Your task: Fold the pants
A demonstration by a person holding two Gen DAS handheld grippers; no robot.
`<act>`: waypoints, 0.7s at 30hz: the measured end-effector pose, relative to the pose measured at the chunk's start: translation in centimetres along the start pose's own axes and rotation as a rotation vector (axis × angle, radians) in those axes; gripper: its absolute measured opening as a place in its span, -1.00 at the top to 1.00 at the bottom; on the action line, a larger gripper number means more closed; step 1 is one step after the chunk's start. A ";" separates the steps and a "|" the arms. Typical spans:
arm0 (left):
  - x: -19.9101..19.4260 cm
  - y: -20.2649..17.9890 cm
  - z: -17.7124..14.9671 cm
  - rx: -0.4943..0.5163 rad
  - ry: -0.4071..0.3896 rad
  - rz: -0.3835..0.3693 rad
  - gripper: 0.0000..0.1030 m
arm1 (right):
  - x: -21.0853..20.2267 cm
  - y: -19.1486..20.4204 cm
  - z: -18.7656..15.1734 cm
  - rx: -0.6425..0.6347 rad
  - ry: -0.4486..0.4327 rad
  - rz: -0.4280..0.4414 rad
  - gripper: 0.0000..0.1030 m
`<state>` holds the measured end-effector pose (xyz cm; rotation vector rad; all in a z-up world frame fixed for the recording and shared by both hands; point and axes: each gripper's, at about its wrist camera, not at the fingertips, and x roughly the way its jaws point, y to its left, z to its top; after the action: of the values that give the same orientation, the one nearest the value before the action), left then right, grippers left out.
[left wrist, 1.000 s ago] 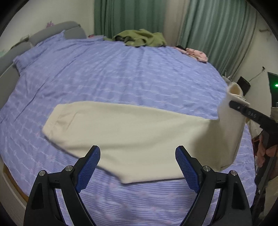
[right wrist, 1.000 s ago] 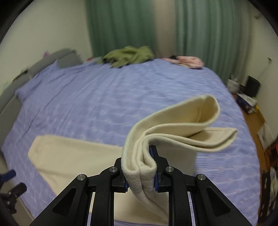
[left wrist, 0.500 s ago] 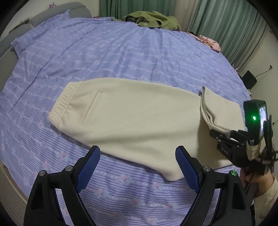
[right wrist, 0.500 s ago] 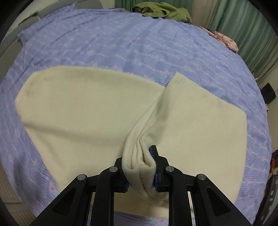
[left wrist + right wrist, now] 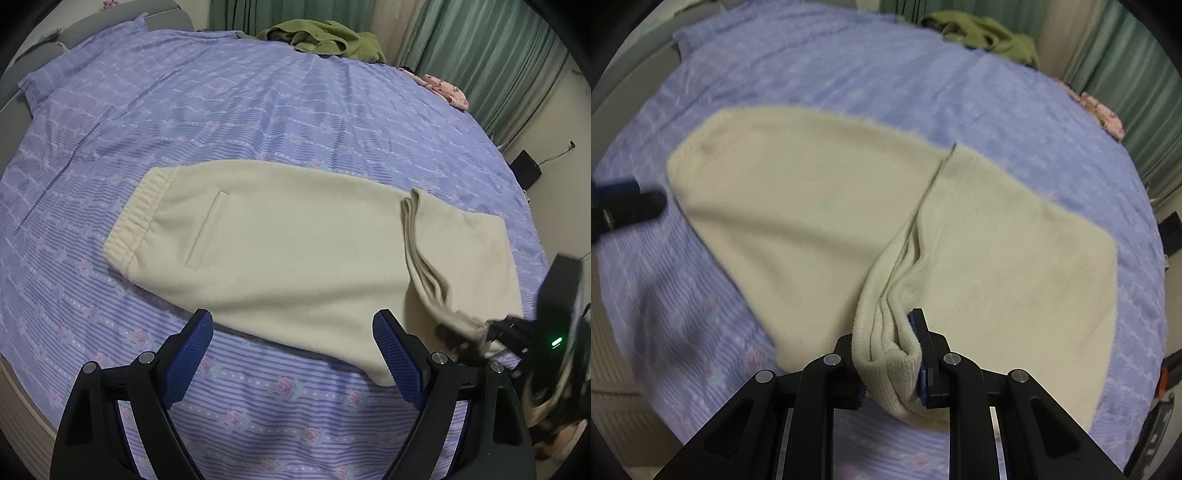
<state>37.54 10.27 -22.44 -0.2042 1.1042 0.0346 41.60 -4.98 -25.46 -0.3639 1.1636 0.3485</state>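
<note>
Behind bunched pants (image 5: 886, 354), perhaps hidden pad

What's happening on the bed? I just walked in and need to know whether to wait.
A person with two handheld grippers is folding cream fleece pants on the purple striped bedsheet. The right gripper is clamped on the bunched leg cuffs, which are doubled over onto the rest of the pants, with the fold not yet laid flat. The left gripper hovers open and empty at the pants' near edge.

The cream pants' (image 5: 295, 251) leg end, raised a second ago, has been lowered and folded back over the legs by the right gripper (image 5: 890, 354).
</note>
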 end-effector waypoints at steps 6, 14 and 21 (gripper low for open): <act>2.0 -0.5 1.8 0.100 0.012 -0.080 -0.72 | 2.0 1.1 -1.1 0.000 0.043 -0.008 0.32; 7.4 -5.7 8.2 0.240 0.041 -0.343 -0.72 | 1.1 1.6 -3.3 0.097 0.029 0.151 0.25; 12.9 -10.8 11.2 0.257 0.100 -0.498 -0.69 | -3.3 -3.3 -5.3 0.419 -0.083 0.100 0.25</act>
<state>54.59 0.74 -27.47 -0.2469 1.1193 -0.5644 37.54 -10.52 -23.97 0.0741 1.1424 0.1966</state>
